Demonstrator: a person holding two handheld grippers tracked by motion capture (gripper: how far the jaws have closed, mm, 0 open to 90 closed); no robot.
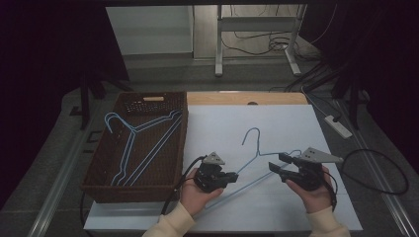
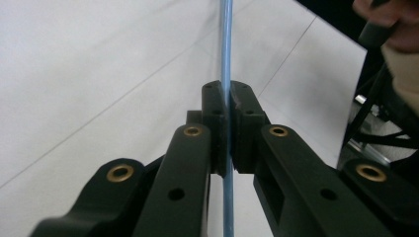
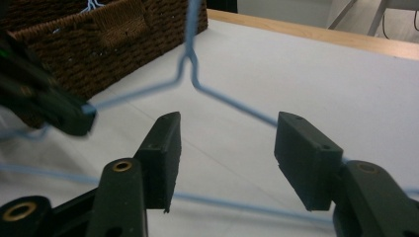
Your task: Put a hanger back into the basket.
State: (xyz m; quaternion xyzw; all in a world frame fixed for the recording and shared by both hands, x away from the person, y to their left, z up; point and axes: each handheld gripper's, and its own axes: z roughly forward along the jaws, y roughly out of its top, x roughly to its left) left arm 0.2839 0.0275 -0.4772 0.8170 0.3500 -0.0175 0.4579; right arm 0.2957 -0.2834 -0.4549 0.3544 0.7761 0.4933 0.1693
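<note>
Blue hanger (image 1: 257,160) on white worktop (image 1: 291,123), beside basket (image 1: 106,163). Left claw (image 1: 231,177) pinched tight on wire. Right claw (image 1: 275,164) wide apart, near other arm. Lift level, tip gently into basket.

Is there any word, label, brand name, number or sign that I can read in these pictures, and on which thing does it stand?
None: no readable text stands on anything here.
Blue wire hanger, held shut in the left tongs: bare wire.
Right tongs, open: plain black, with no marking.
Wicker basket: no tag with writing.
White table: unmarked.
</note>
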